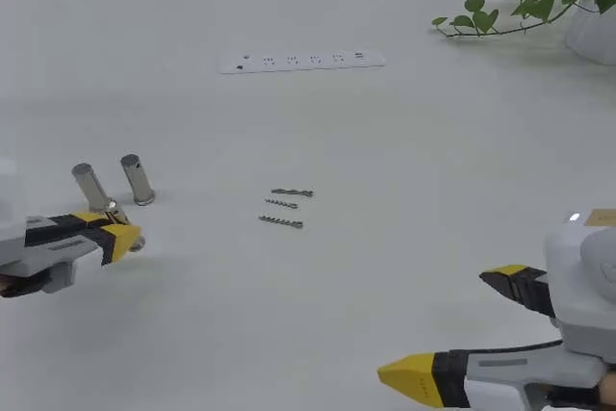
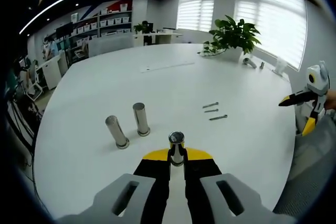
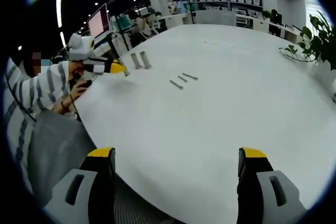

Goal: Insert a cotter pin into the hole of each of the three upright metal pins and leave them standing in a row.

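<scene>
At lower centre, the left tongs (image 2: 177,157) pinch one metal pin (image 2: 177,140); the right tongs (image 3: 177,153) gape wide over the bench (image 3: 220,98).

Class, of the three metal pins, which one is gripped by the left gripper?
The pin nearest the camera in the left gripper view, clamped between the jaws of the left gripper. The other two pins stand free, apart from it.

Left gripper (image 2: 177,157): yellow-tipped jaws closed on one metal pin (image 2: 176,141) over the white table (image 2: 79,145). Beyond it to the left, a second metal pin (image 2: 116,131) and a third metal pin (image 2: 140,119) stand upright, near each other but apart. Three cotter pins (image 2: 212,110) lie loose together to the right. Right gripper (image 2: 297,113), jaws apart, at the right edge; power strip (image 2: 167,67) and potted plant (image 2: 234,35) at the far side.
</scene>
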Action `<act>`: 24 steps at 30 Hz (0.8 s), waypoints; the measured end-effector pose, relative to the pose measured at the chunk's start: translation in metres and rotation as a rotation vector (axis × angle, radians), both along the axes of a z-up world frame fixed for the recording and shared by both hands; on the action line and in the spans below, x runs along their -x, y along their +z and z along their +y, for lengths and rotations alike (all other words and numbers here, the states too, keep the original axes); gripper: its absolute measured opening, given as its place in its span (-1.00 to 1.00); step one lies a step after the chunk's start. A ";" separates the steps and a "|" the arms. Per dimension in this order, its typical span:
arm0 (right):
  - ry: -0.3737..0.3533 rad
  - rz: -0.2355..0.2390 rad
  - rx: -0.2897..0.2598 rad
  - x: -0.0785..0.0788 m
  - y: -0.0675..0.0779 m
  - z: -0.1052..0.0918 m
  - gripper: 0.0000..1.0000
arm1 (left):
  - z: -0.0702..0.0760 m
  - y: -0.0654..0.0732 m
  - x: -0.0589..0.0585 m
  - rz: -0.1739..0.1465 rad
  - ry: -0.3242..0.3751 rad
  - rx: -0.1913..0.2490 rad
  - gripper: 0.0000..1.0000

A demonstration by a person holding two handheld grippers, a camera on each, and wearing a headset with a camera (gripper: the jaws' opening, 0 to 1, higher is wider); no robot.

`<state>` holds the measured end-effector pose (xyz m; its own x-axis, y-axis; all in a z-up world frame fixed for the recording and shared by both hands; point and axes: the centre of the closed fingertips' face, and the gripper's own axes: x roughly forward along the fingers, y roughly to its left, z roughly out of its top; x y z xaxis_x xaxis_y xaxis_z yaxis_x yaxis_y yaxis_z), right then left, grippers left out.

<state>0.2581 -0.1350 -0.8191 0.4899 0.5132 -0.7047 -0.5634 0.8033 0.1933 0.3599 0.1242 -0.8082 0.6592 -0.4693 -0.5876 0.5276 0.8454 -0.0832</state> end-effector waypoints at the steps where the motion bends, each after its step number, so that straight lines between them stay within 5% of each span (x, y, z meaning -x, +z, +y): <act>1: 0.002 -0.002 0.000 0.000 0.000 0.000 0.97 | 0.000 0.001 0.001 0.001 0.005 -0.002 -0.86; 5: 0.014 -0.006 -0.005 -0.002 0.001 0.002 0.97 | -0.004 0.009 0.008 -0.001 0.043 0.051 -0.86; 17: 0.059 -0.011 -0.021 -0.005 0.002 0.008 0.96 | -0.007 0.009 0.033 -0.002 0.064 -0.042 -0.86; 24: 0.107 -0.009 -0.021 -0.005 0.000 0.016 0.96 | -0.007 0.002 0.043 0.022 0.114 -0.035 -0.86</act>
<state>0.2634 -0.1185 -0.8195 0.4380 0.5777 -0.6888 -0.6477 0.7341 0.2039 0.3168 0.1168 -0.8066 0.6935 -0.3710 -0.6176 0.4264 0.9023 -0.0632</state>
